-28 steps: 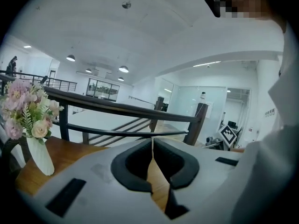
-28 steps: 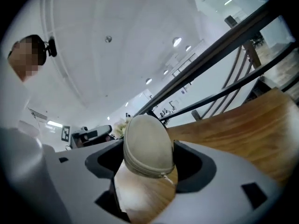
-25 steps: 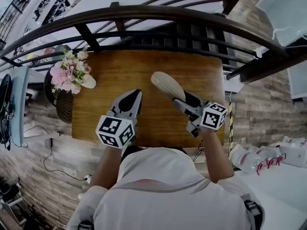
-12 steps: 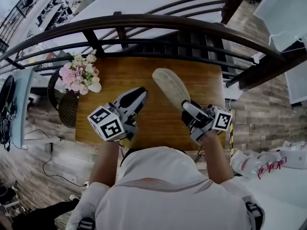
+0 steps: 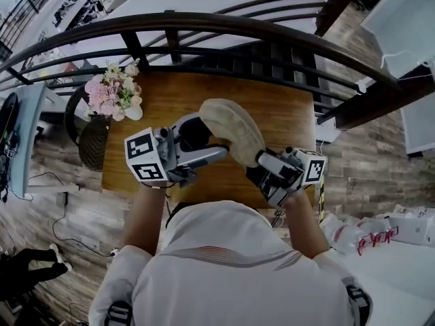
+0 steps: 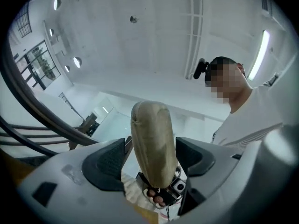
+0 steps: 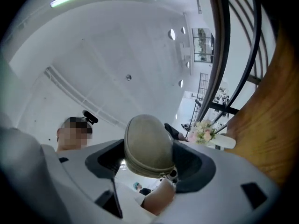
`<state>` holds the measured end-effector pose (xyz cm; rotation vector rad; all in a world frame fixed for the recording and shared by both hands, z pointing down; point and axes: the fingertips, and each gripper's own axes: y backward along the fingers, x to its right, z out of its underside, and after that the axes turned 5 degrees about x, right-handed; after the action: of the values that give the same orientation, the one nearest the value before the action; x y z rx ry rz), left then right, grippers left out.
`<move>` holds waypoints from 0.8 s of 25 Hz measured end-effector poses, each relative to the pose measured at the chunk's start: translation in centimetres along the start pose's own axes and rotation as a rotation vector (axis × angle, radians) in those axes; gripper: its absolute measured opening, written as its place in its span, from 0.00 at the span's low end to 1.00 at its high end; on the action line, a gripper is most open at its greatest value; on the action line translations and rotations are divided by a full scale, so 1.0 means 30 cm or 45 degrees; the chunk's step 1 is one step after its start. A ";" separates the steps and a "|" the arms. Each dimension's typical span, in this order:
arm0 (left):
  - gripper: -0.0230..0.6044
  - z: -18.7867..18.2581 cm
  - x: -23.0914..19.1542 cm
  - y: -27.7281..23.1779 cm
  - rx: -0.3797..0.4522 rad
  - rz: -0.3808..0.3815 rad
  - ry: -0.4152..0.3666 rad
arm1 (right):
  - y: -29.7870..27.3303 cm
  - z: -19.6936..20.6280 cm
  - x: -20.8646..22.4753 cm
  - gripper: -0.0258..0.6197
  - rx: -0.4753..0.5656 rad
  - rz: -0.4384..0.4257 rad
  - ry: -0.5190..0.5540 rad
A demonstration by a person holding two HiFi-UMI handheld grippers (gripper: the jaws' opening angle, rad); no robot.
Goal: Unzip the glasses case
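The near edge of the table (image 5: 163, 100) lies just below both grippers; beyond them bare wood runs to the black railing (image 5: 204, 24). The right gripper (image 7: 148, 160) pinches one end of the glasses case (image 5: 231, 128), held above the table. The left gripper (image 6: 150, 155) has just been opening its jaws; they stand wide around the case, not pressing it.

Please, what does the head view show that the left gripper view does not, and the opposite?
Only the head view: the bunch of pink and white flowers. Only the left gripper view: the long white ceiling lamp, and that the left tool, whose jaws have just been opening, stands clear of the beige oval fabric glasses case between them. Both: that case, gripped by the right tool.
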<state>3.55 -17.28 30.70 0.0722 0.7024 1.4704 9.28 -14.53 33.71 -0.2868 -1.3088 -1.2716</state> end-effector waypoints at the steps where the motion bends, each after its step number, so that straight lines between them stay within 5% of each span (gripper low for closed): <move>1: 0.54 -0.005 0.013 -0.009 0.005 0.026 0.005 | -0.009 0.016 -0.005 0.62 -0.021 -0.021 -0.027; 12: 0.54 -0.005 0.167 -0.079 -0.006 0.274 -0.038 | -0.051 0.139 -0.024 0.62 -0.197 -0.126 -0.223; 20: 0.54 0.003 0.140 -0.089 0.048 0.201 0.020 | -0.040 0.140 -0.013 0.63 -0.171 -0.150 -0.337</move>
<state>5.70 -13.75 27.95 0.1478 0.7511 1.6103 6.11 -11.53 34.20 -0.4928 -1.4836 -1.4611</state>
